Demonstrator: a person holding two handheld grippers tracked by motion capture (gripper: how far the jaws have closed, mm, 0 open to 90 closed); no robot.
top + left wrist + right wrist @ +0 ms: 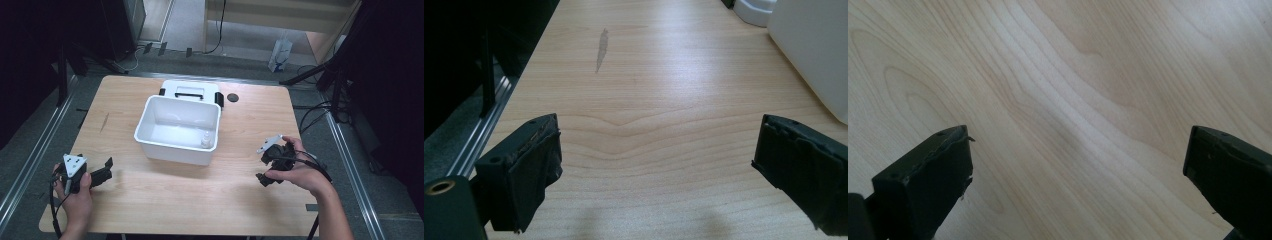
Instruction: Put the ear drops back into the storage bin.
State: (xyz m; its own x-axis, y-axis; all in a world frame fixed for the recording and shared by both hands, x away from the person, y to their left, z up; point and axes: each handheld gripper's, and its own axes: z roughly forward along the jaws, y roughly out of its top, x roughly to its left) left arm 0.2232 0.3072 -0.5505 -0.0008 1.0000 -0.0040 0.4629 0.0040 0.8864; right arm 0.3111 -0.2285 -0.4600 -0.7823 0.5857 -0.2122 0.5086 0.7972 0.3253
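A white plastic bin stands open in the middle of the wooden table. A small white bottle stands upright inside its near right corner. The bin's white lid with black latches lies flat just behind it. My left gripper is held low at the table's near left, open, with nothing between its jaws; its view shows the bin's wall at the right. My right gripper is held at the near right, tipped down at the wood, open and empty.
A small black round disc lies on the table right of the lid. A grey scuff mark runs along the wood on the left side. Dark stands, cables and a white bag sit on the floor beyond the table.
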